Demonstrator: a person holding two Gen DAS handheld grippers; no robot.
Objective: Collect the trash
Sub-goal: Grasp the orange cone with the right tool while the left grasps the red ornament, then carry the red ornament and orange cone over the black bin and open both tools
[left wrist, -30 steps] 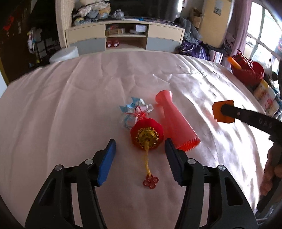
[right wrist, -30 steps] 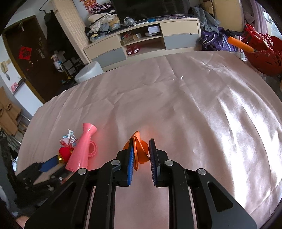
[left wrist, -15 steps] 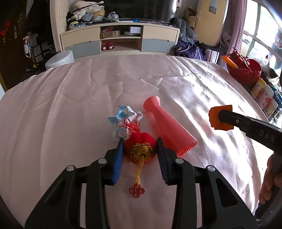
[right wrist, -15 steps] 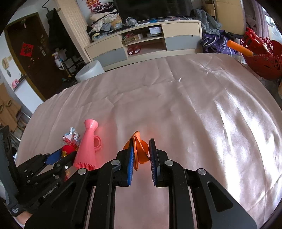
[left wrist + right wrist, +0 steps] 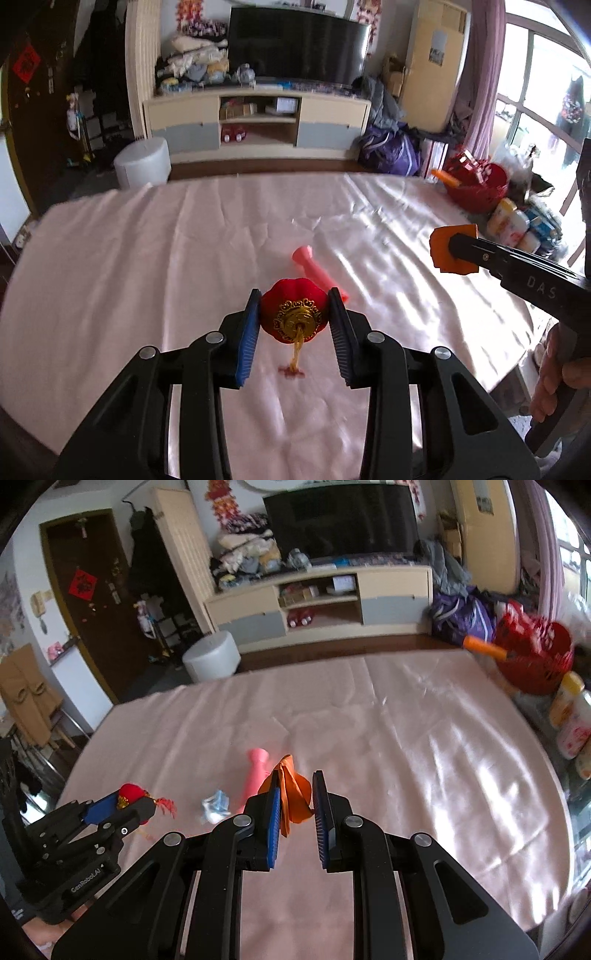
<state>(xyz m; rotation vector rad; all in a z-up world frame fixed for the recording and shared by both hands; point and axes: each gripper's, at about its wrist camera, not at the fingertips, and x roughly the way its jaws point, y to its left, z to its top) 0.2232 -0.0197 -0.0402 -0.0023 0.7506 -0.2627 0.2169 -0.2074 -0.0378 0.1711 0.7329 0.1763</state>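
A red lantern ornament (image 5: pixel 294 308) with a gold cap hangs above the pink tablecloth (image 5: pixel 147 258), and my left gripper (image 5: pixel 294 297) is shut on it, its tassel dangling below. My right gripper (image 5: pixel 296 777) is shut on a crumpled orange scrap (image 5: pixel 293 799), also held above the cloth. A pink plastic horn (image 5: pixel 255 775) and a blue-white wrapper (image 5: pixel 216 806) lie on the cloth between the two grippers. In the left wrist view the horn (image 5: pixel 314 267) shows behind the lantern, the wrapper is hidden, and the right gripper (image 5: pixel 454 254) is at the right with its scrap.
A red basket (image 5: pixel 532 657) with an orange stick stands at the table's far right edge, with bottles (image 5: pixel 570 720) beside it. Beyond the table are a white stool (image 5: pixel 142 166) and a TV cabinet (image 5: pixel 258 122). A person's hand (image 5: pixel 554 384) holds the right gripper's handle.
My left gripper shut on the red lantern and lifted it off the cloth. Both grippers rose and the view tilted up toward the room. The right gripper kept its orange scrap.
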